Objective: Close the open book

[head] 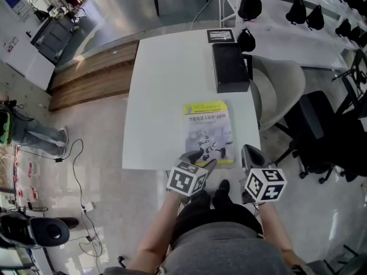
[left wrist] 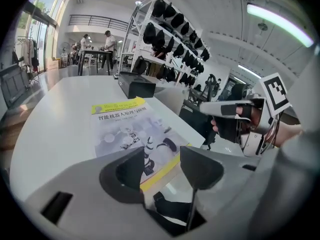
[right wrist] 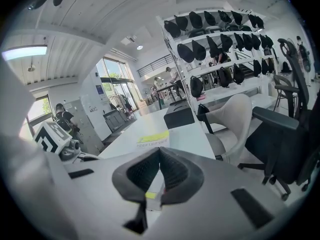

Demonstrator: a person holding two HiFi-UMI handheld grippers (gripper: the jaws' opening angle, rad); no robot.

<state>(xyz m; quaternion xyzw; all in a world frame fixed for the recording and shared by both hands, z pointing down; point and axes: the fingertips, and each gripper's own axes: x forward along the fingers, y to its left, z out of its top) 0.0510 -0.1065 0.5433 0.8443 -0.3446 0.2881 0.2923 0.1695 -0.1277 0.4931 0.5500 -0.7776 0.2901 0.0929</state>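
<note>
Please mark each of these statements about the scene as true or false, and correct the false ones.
1. The book lies closed on the table, cover up. True.
2. The left gripper clamps the book. False: its jaws stand apart, and nothing is pressed between them.
3. The right gripper has its jaws together. True.
4. The black box lies on top of the book. False: it lies apart from the book, farther along the table.
5. The chair stands at the table's left side. False: it stands at the right side.
</note>
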